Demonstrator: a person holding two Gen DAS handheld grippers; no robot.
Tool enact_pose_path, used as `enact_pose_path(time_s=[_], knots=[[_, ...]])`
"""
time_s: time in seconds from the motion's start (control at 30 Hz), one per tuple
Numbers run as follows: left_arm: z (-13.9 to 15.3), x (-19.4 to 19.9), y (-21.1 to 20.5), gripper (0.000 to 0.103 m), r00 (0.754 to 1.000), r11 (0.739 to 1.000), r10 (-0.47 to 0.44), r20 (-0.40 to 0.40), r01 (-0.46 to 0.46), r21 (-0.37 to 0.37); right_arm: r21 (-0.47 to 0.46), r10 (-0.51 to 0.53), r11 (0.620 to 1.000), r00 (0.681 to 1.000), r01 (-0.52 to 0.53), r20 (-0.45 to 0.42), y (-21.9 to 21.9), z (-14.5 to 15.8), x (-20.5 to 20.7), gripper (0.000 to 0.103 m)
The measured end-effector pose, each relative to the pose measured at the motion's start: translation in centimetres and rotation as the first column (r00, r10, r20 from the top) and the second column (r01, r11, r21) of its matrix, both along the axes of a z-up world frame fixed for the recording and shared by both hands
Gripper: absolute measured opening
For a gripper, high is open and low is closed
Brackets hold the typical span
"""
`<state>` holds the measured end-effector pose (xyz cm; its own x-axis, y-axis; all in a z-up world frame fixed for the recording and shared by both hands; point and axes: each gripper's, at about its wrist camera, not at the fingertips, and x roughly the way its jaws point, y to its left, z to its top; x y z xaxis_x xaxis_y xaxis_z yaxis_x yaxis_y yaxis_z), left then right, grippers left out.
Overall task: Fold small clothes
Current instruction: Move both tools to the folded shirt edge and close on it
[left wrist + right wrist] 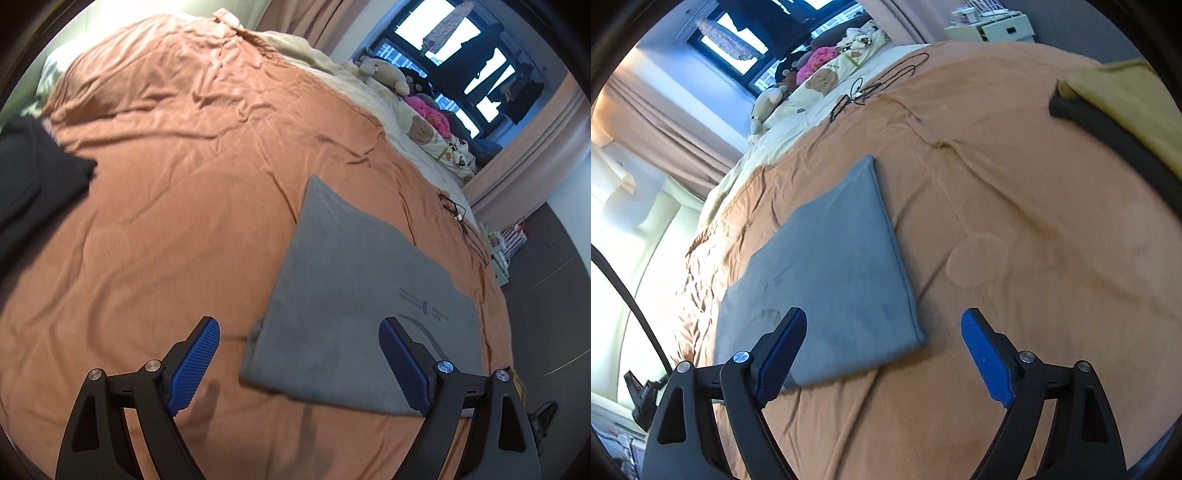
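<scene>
A grey garment (pixel 354 284) lies folded into a flat rectangle on the orange bedspread (pixel 166 206). It also shows in the right wrist view (pixel 827 273). My left gripper (pixel 299 332) is open and empty, held above the garment's near left corner. My right gripper (pixel 884 325) is open and empty, held above the garment's near right corner. A dark printed logo (pixel 424 304) shows on the garment's top face.
Black clothes (pixel 33 181) lie at the bed's left edge. A yellow and a black garment (pixel 1123 110) lie stacked at the right. A black cable (pixel 871 86), cream bedding and soft toys (pixel 820 77) sit near the window. A white drawer unit (pixel 993 27) stands beyond the bed.
</scene>
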<state>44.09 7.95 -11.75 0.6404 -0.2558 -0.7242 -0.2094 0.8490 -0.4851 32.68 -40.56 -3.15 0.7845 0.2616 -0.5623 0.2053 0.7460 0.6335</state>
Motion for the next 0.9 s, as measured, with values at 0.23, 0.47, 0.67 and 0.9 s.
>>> enact_pose_path(time_s=[0.23, 0.47, 0.67, 0.9], knots=[[-2.4, -2.3, 0.1, 0.087, 1.0, 0.994, 0.03, 0.0, -0.03, -0.103, 0.112, 0.003, 0.994, 1.0, -0.002, -0.005, 0.7, -3.0, -0.6, 0.085], [-5.6, -2.5, 0.3, 0.069, 0.997, 0.972, 0.063, -0.04, -0.07, -0.225, 0.245, -0.01, 0.969, 1.0, 0.009, 0.001, 0.6, -5.8, -0.1, 0.054], [-8.4, -2.4, -0.5, 0.067, 0.994, 0.941, 0.068, -0.088, -0.094, -0.326, 0.328, -0.029, 0.944, 1.0, 0.03, -0.008, 0.3, -8.3, 0.6, 0.046], [-10.7, -1.5, -0.5, 0.052, 0.988, 0.932, 0.109, -0.11, -0.14, -0.335, 0.381, -0.081, 0.922, 0.996, 0.067, 0.02, -0.4, -9.7, 0.6, 0.045]])
